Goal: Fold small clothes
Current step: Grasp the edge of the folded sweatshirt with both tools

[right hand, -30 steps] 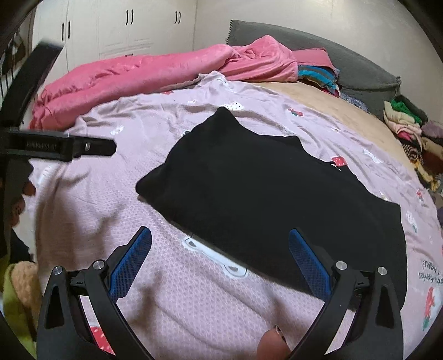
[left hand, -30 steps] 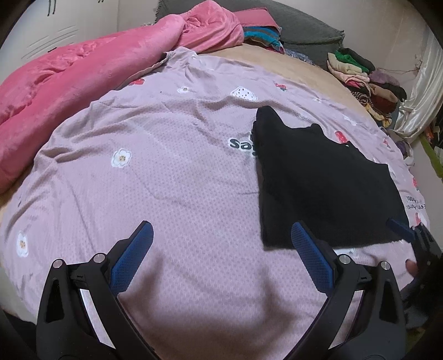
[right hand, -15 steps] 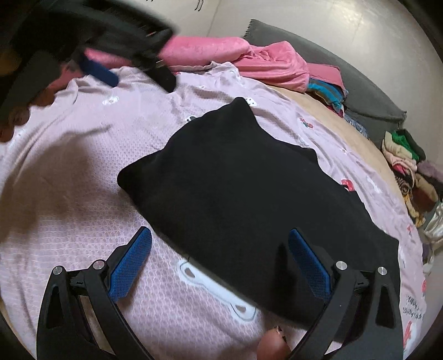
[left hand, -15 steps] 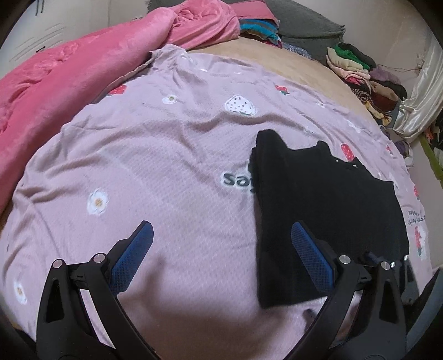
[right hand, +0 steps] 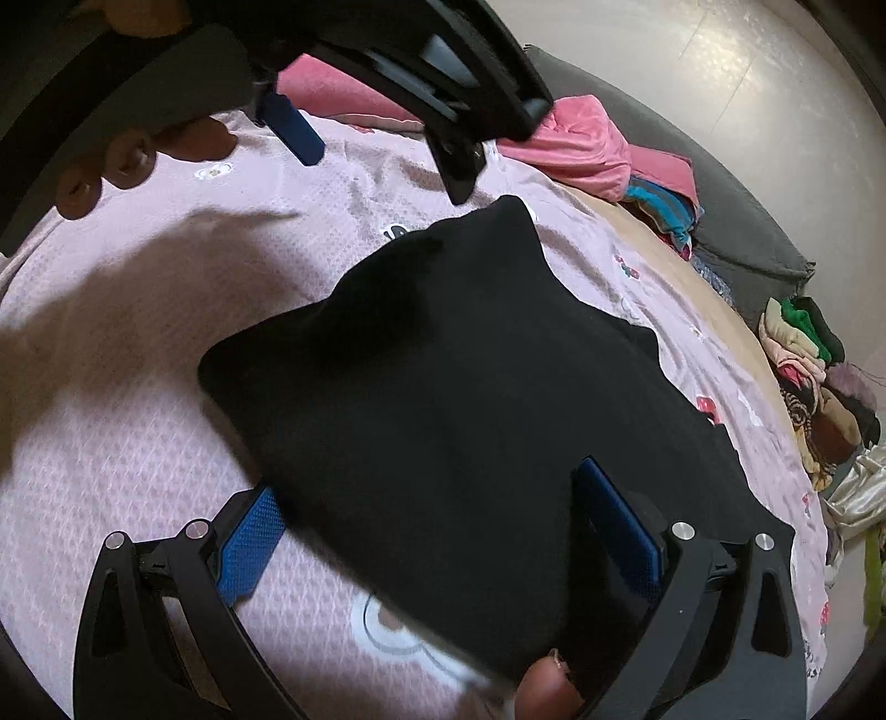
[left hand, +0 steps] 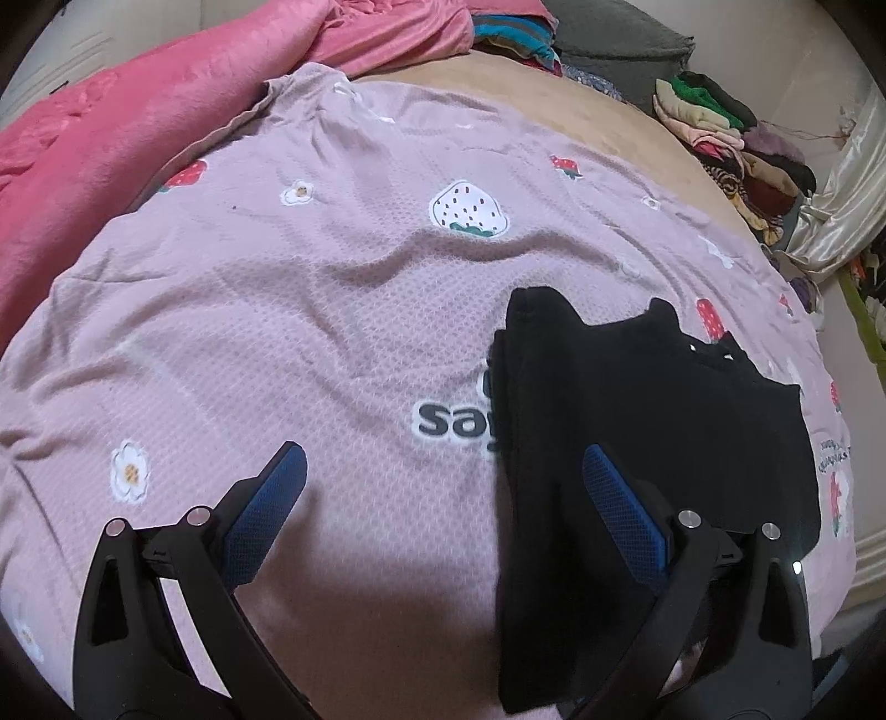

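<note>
A black garment lies partly folded on the pink patterned sheet, right of centre in the left wrist view. It fills the middle of the right wrist view. My left gripper is open and empty, with its right finger over the garment's left edge. My right gripper is open, low over the garment's near edge, with cloth lying between its fingers. The left gripper also shows at the top of the right wrist view.
A pink blanket is heaped along the far left of the bed. Stacks of folded clothes lie at the far right. A grey pillow sits at the head of the bed. The bed's edge drops off at the right.
Both grippers have moved forward toward the black garment. The left gripper's right finger now overlaps its left edge. The right gripper has come down over its near edge.
</note>
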The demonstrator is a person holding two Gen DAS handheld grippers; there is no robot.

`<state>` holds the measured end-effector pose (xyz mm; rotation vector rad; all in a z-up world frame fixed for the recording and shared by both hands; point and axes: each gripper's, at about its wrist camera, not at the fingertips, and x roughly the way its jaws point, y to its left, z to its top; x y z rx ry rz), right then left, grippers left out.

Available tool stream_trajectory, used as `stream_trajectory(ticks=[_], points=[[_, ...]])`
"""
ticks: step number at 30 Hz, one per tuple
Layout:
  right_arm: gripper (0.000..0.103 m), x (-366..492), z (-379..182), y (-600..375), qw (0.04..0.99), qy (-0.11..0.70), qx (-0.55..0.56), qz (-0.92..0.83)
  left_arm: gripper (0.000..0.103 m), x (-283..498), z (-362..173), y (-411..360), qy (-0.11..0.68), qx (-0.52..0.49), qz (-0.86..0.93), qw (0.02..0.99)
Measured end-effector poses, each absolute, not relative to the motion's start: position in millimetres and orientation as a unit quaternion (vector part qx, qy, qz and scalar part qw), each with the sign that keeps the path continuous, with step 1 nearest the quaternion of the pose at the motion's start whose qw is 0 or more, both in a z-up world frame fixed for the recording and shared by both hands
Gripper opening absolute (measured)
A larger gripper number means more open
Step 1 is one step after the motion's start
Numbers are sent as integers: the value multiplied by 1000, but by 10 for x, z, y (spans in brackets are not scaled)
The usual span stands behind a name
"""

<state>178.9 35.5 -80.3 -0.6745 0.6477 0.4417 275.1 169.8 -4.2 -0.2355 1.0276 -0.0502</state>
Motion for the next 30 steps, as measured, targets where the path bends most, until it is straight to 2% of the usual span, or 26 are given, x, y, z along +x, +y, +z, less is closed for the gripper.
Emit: stream_trajectory(ticks=[12,16,18,19,21,23,24,27,30], points=[[98,2041,-832,536,876,297,-327,194,93,3091,-192,1642,510,-118,-35,851],[96,1991,-731,486,893,261,-321,177,93,3168,-239,1648,519,-138,-44,842],[75,1942,-658,436,899,249,-310,182,93,3199,-250,1645,522,-146,-48,839],[73,1916,-610,395,903,242,-302,185,93,3214,-252,1637,523,-148,-52,838],[54,1880,-558,336,907,233,-293,192,93,3240,-250,1626,524,-154,-58,835],[42,1853,-530,292,908,231,-284,202,93,3261,-247,1609,525,-164,-66,833],[31,1840,-519,278,908,231,-280,207,93,3270,-248,1594,526,-167,-70,831],[22,1794,-499,274,906,225,-285,217,93,3292,-256,1534,527,-164,-74,831],[19,1769,-497,267,906,223,-284,220,93,3314,-292,1464,533,-168,-84,825]])
